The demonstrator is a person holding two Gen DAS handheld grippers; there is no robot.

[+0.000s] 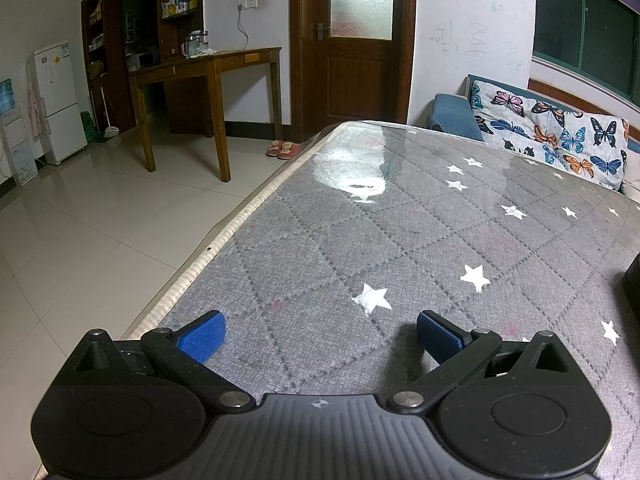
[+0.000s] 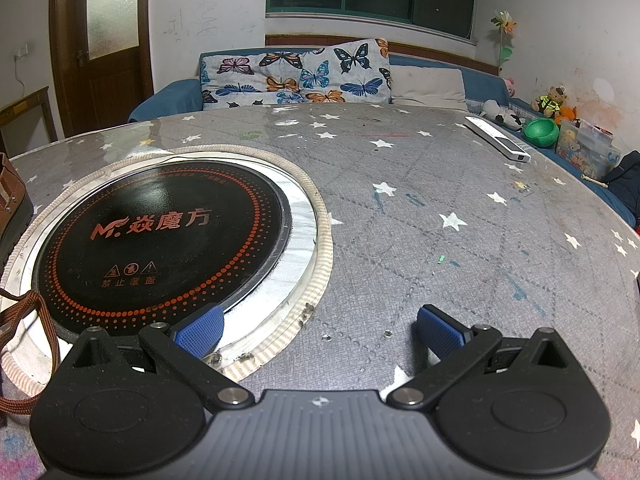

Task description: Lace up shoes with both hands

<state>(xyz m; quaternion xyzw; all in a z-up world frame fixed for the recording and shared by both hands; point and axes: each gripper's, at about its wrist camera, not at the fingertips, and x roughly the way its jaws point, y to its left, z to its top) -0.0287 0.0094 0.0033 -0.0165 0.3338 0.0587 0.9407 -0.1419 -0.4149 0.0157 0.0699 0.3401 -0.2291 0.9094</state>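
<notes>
Two grippers are wide open and hold nothing. At the bottom of the left wrist view, the left gripper [image 1: 318, 334] hangs over the gray star tablecloth [image 1: 400, 240] with only bare cloth between its blue pads [image 1: 202, 334]. At the bottom of the right wrist view, the right gripper [image 2: 318, 330] is spread just as wide, and its left pad sits over the edge of the black round cooktop [image 2: 160, 240] set into the table. The task's things are off to the side: the brown shoelace [image 2: 36, 320] loops at the lower left edge of the right wrist view, and the brown shoe [image 2: 14, 196] peeks in at the middle left edge. A dark shape at the right edge of the left wrist view may be that shoe, but I cannot tell. Neither gripper points at the lace, so a grab from here would likely close on nothing. The lace is thin and floppy, so I think it could slip out of the pads or snag on the raised trim ring [image 2: 320, 240] around the cooktop. A hard tug could drag the shoe along the smooth top. Farther back, at the upper right of the right wrist view, a white remote [image 2: 498, 138] lies near the table edge, well apart from the work. Behind that is a sofa with a butterfly blanket [image 2: 296, 76]. At the upper left of the left wrist view stand a wooden desk [image 1: 208, 66] and a white fridge [image 1: 58, 100], both far away.
</notes>
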